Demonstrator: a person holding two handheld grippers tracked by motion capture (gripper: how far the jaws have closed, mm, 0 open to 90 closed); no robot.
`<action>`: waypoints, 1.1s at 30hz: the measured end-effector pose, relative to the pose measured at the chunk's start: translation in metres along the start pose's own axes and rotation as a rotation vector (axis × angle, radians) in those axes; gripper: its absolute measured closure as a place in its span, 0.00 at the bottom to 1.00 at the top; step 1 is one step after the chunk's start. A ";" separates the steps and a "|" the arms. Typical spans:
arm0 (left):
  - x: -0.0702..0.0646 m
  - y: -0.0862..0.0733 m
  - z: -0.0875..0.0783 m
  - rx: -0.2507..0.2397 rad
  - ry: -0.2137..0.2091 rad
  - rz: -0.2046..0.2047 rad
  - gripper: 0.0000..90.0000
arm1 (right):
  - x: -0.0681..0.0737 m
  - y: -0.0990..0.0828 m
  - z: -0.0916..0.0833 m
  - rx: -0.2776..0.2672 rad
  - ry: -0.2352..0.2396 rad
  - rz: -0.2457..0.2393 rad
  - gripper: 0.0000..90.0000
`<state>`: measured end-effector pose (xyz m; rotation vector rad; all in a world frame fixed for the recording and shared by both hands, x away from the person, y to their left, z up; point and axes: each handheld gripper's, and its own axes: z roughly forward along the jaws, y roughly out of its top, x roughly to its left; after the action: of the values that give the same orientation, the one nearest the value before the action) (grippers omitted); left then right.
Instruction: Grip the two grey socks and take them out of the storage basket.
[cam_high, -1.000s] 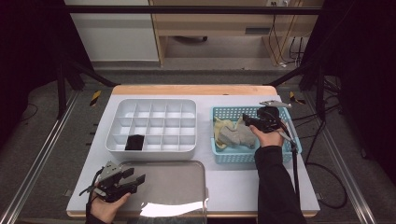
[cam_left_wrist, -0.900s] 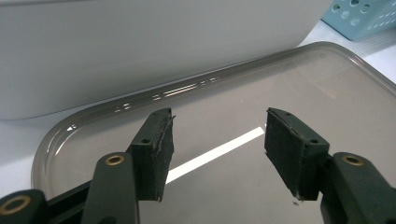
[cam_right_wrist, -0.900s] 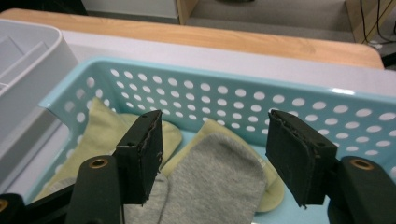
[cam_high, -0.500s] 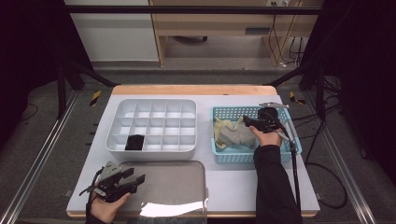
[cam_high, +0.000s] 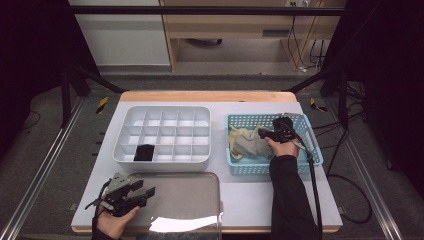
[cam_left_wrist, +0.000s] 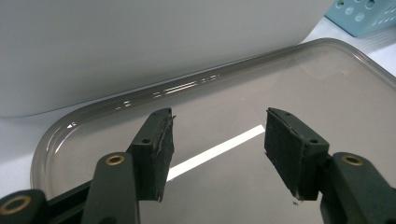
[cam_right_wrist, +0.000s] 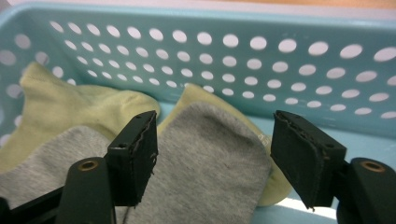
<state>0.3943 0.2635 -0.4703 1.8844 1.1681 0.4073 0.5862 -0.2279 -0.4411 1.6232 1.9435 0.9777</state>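
Right gripper (cam_right_wrist: 212, 154): mine, jaws just opened wider, astride the grey sock (cam_right_wrist: 205, 154), not pinching, ready to pick.
Left gripper (cam_left_wrist: 217, 154): released, parked over tray (cam_left_wrist: 327, 84).
Basket (cam_high: 240, 120): keeps 2 sock colours together.

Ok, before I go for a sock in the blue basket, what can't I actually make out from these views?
- How many socks: in the high view the right gripper and hand cover part of the pile in the blue basket.
- Grey sock: its near part runs off the bottom edge of the right gripper view.
- Dark item in the white divided tray: too small in the high view to identify.
- Clear lid: cut off by the left gripper view's edges.
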 end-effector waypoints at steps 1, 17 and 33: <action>0.000 0.000 0.000 0.000 0.000 0.000 0.46 | -0.001 0.000 0.001 0.006 -0.001 0.002 0.33; 0.000 0.000 0.000 0.003 -0.002 0.001 0.46 | -0.005 -0.004 0.008 0.078 -0.021 0.023 0.50; 0.001 0.000 0.000 0.001 0.000 -0.001 0.46 | -0.002 -0.002 0.004 0.088 0.019 -0.015 0.99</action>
<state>0.3947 0.2638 -0.4709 1.8844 1.1692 0.4065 0.5880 -0.2286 -0.4449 1.6498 2.0345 0.9166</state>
